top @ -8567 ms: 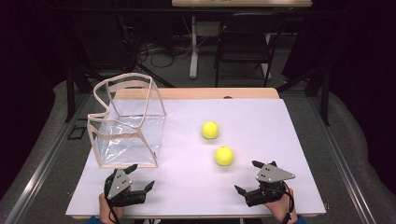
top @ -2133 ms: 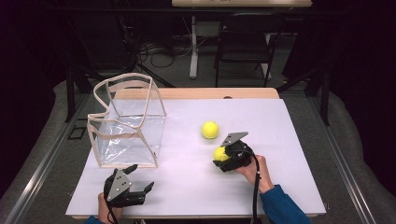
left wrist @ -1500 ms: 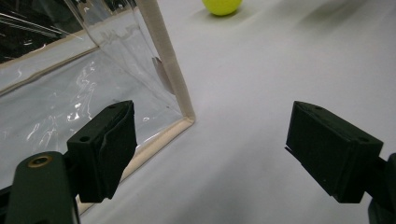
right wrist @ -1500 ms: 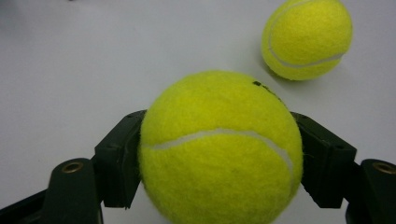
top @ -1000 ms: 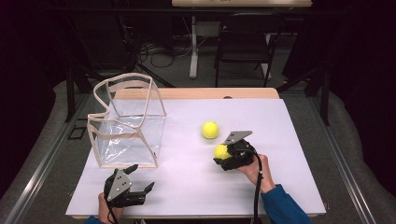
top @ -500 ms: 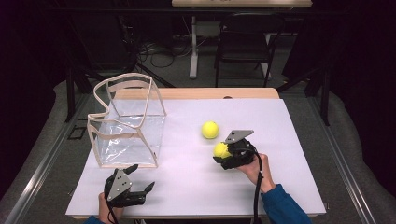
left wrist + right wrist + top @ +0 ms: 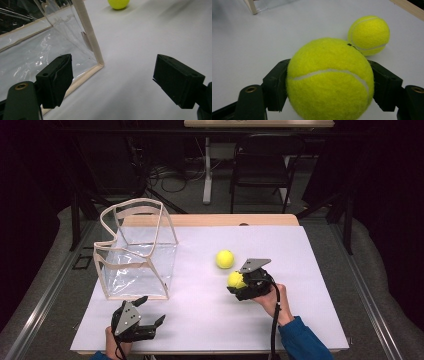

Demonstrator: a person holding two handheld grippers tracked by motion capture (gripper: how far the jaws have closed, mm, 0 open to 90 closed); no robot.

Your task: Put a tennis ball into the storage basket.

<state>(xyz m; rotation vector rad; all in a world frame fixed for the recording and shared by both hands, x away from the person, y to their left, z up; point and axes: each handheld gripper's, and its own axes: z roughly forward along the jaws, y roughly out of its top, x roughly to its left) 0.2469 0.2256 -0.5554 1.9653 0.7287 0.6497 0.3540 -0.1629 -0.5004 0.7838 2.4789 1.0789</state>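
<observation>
— Gripping a tennis ball, is it? That right gripper [image 7: 239, 284] looks busy.

— Yes. In the right gripper view its two black jaws press on either side of the held tennis ball [image 7: 329, 80], clamped tight on it. From the high view the ball [image 7: 235, 279] sits just right of the white table's [image 7: 210, 320] middle, at about three o'clock from the centre.

— And the other one?

— The second tennis ball [image 7: 225, 259] lies on the table at roughly eleven o'clock from the held one, just beside it but apart. In the right gripper view it shows behind the held ball at about one o'clock [image 7: 369, 35].

— What about the left gripper [image 7: 149, 311]?

— It rests near the table's front edge, at about seven o'clock from the centre, a hand behind it. Its jaws stand well apart with nothing between them, as the left gripper view shows [image 7: 112, 80].

— That clear bag?

— The clear bag with tan trim [image 7: 135, 252] stands open at about ten o'clock, its near corner just ahead of the left gripper's jaws [image 7: 97, 62].
</observation>
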